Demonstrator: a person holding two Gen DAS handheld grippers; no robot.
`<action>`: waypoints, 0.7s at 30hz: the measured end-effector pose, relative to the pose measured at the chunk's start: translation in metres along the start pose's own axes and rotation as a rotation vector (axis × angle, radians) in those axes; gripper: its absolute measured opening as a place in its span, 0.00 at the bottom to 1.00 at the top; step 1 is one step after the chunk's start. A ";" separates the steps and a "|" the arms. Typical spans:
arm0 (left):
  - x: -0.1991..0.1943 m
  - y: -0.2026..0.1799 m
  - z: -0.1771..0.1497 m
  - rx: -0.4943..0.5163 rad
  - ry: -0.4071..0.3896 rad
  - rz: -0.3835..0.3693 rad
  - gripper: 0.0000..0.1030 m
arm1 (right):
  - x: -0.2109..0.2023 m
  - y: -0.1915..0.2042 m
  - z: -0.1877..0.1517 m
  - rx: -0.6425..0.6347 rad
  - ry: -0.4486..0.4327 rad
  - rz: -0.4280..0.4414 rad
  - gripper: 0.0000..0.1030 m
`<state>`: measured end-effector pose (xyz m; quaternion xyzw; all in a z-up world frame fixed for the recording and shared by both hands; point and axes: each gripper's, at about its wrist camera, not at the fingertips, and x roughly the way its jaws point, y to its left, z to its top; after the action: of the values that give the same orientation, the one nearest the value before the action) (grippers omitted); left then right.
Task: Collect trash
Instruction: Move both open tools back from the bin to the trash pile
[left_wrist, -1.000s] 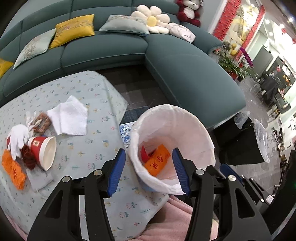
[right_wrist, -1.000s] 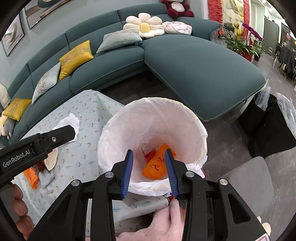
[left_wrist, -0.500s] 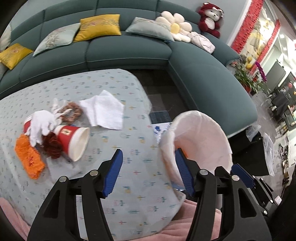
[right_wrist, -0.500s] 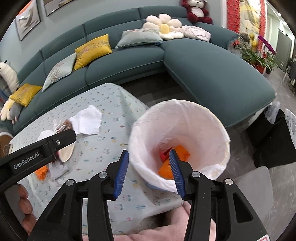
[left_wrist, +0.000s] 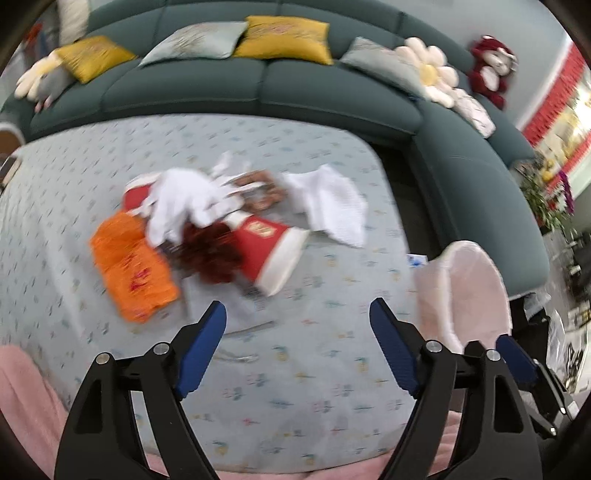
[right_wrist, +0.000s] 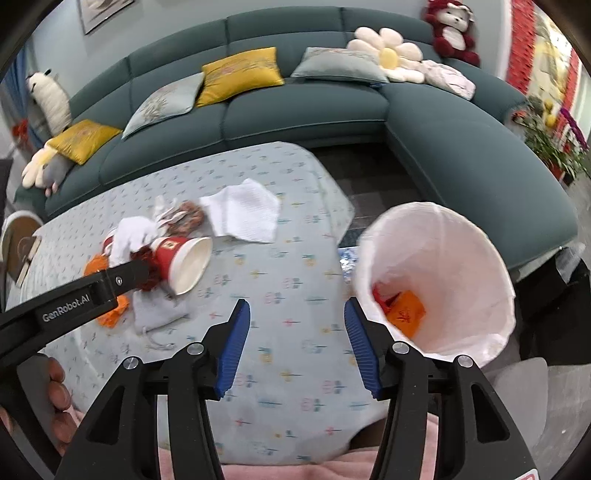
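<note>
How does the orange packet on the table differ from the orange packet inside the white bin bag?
The orange packet on the table lies flat at the left end of the trash pile, partly under white paper; the orange packet in the bin bag rests tilted at the bottom of the white bin bag. The first is not yet collected, the second already is. Both are orange with red print.

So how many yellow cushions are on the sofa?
2 in full view: one mid-sofa, one toward the left end by the stuffed toy. More may lie outside the frame.
</note>
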<state>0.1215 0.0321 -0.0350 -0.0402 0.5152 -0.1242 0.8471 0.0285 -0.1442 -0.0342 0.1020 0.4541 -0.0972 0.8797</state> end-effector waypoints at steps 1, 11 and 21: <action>0.001 0.011 0.000 -0.015 0.007 0.009 0.74 | 0.001 0.005 0.000 -0.004 0.003 0.004 0.51; 0.001 0.091 -0.001 -0.135 0.014 0.073 0.78 | 0.021 0.065 0.002 -0.071 0.036 0.053 0.51; 0.024 0.152 -0.004 -0.248 0.076 0.077 0.82 | 0.058 0.105 0.008 -0.074 0.087 0.106 0.51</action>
<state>0.1546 0.1736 -0.0871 -0.1201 0.5596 -0.0284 0.8195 0.0952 -0.0499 -0.0679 0.0975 0.4890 -0.0291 0.8663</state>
